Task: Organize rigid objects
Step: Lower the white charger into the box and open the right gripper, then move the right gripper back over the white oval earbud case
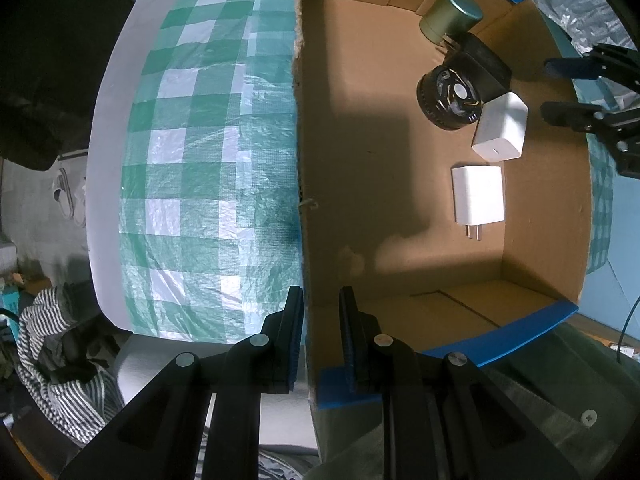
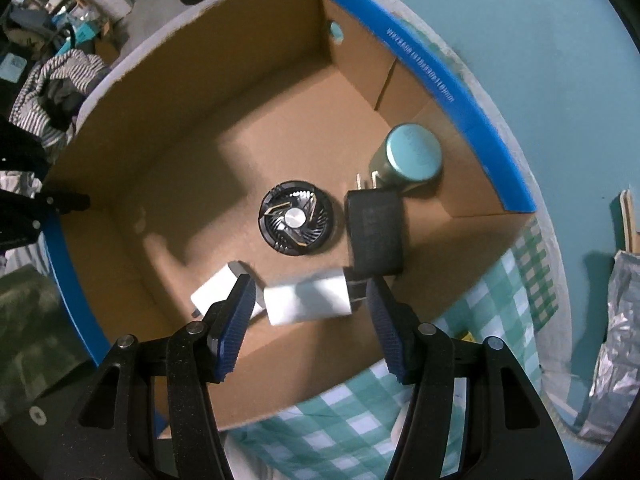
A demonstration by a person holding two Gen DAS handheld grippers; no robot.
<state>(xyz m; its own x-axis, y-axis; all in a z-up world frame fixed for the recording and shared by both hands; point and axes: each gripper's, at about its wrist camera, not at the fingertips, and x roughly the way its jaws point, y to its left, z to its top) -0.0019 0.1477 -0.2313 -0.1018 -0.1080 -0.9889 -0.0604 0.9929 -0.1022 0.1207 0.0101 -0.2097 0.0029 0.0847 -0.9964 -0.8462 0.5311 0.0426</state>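
Five rigid things already lie in the open brown cardboard box (image 2: 168,128): green cylindrical tin (image 2: 412,158), black round fan (image 2: 295,218), black plug adapter (image 2: 374,234) and two white chargers (image 2: 308,298). My left gripper (image 1: 320,336) pinches the box wall; my right gripper (image 2: 310,326) hangs open, empty. Little seems left.

Box (image 2: 256,128): open brown cardboard, blue-edged flaps.
Fan (image 2: 295,217): black, round, flat on the floor.
Tin (image 2: 408,158): green cylinder, corner.
Black charger (image 2: 374,232): beside the fan.
White chargers (image 2: 308,300): two, near each other.
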